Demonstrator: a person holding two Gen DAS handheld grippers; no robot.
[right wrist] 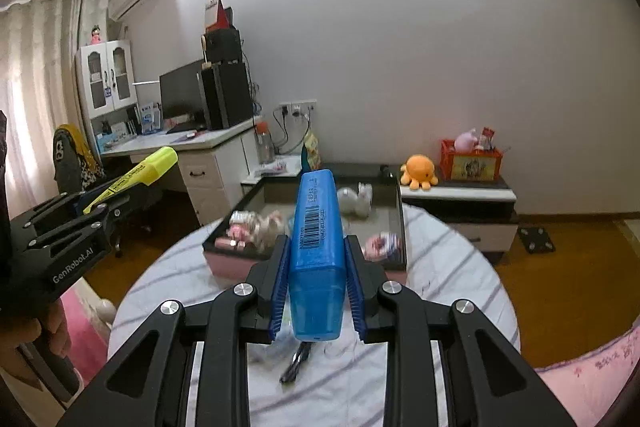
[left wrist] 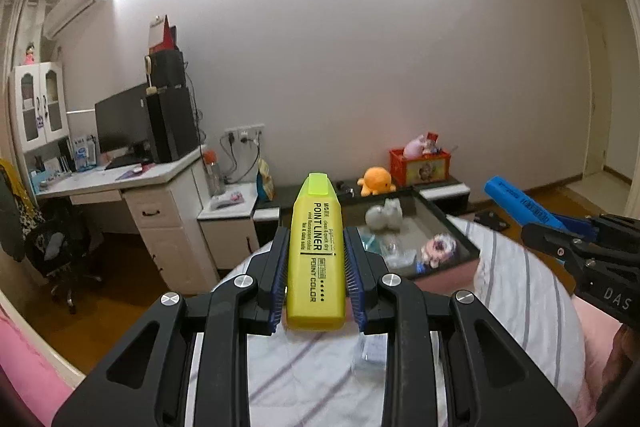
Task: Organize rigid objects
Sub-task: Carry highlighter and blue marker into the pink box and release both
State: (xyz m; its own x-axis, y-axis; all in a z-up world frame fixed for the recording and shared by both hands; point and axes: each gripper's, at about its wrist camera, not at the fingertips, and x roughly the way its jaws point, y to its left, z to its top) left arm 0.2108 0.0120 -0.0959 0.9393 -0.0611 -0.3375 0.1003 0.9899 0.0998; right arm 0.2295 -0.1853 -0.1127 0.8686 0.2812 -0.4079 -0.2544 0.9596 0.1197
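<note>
The left gripper [left wrist: 316, 259], black with blue ribbed pads, is clamped tight on a fat yellow plastic highlighter [left wrist: 317, 251] printed "POINT LINER"; the pads press its two long sides and the cap end sticks out past the fingertips, pointing away and a little upward in the left wrist view. Off to that gripper's right, the right gripper [right wrist: 317, 267] has its jaws closed just as firmly on a chunky blue plastic highlighter [right wrist: 317, 251] with a barcode label facing up, its far end also jutting beyond the fingers. Both markers are held in the air, clear of the surface beneath.

Under them lies a white cloth with thin grey stripes [right wrist: 448, 267], with a dark cable-like thing [right wrist: 296, 365] and some clear wrappers lying on it just under the right gripper. Just beyond the fingertips sits a shallow dark-rimmed tray with a pink side [right wrist: 402, 211], holding small packets and a white plush toy [right wrist: 356, 199]. Past the tray, a low cabinet along the wall carries an orange octopus plush [right wrist: 419, 171] and a red crate [right wrist: 472, 157]. Farther left stands a white desk [left wrist: 152, 179] with a black monitor [left wrist: 120, 119].
</note>
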